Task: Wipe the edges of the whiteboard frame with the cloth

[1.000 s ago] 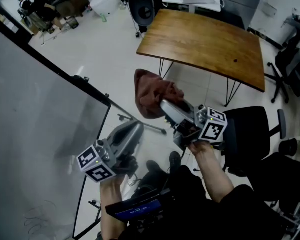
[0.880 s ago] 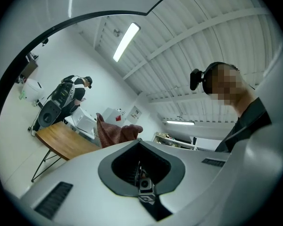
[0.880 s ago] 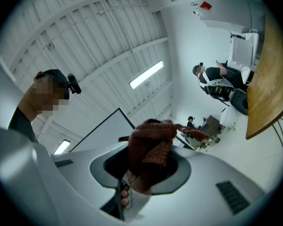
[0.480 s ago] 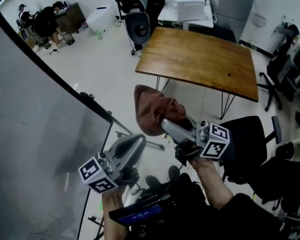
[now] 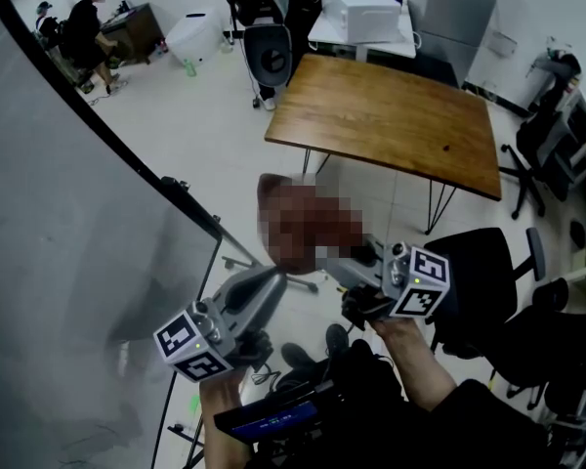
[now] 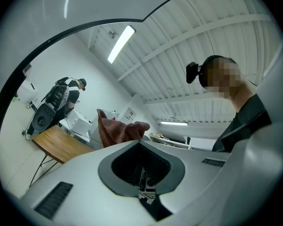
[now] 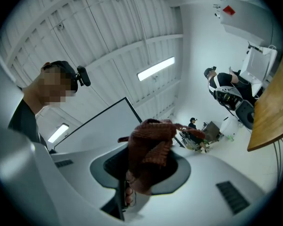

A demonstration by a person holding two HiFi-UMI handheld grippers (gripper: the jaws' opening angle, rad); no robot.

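Fingers still on cloth (right gripper)

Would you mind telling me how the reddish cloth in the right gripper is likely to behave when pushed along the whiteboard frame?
The cloth is probably floppy: it bunches and droops over the right gripper, which is shut on it. It looks light and knitted, so likely grippy rather than slippery, and should fold around the whiteboard frame.
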